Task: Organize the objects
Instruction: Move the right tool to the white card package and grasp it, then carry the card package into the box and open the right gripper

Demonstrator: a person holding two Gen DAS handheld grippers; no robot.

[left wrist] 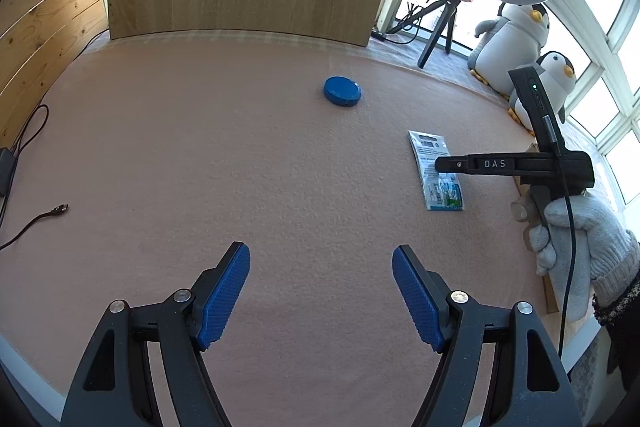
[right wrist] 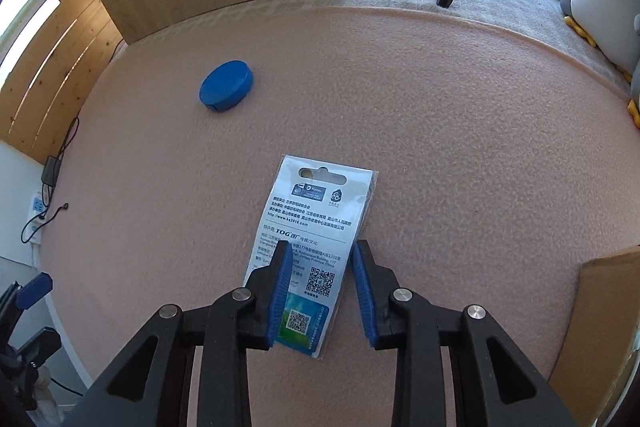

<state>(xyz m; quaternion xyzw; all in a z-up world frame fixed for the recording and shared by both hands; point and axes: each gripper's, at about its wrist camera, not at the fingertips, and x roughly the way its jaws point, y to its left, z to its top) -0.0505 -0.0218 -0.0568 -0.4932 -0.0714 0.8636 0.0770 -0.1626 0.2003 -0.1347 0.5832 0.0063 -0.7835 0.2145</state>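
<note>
Right tongs (right wrist: 320,291), part-open, straddle the packet (right wrist: 310,247) near the mat's (right wrist: 440,107) right edge, needing lower, squarer closing; left tongs (left wrist: 320,295) hang released.

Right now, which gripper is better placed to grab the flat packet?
Right. The right gripper is open directly over the packet, fingers straddling its near end. The left gripper is open over bare mat, well short of it.

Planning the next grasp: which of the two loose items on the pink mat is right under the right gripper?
The flat printed packet: the right gripper hangs open over its near end. The blue round case lies apart, farther back left.
</note>
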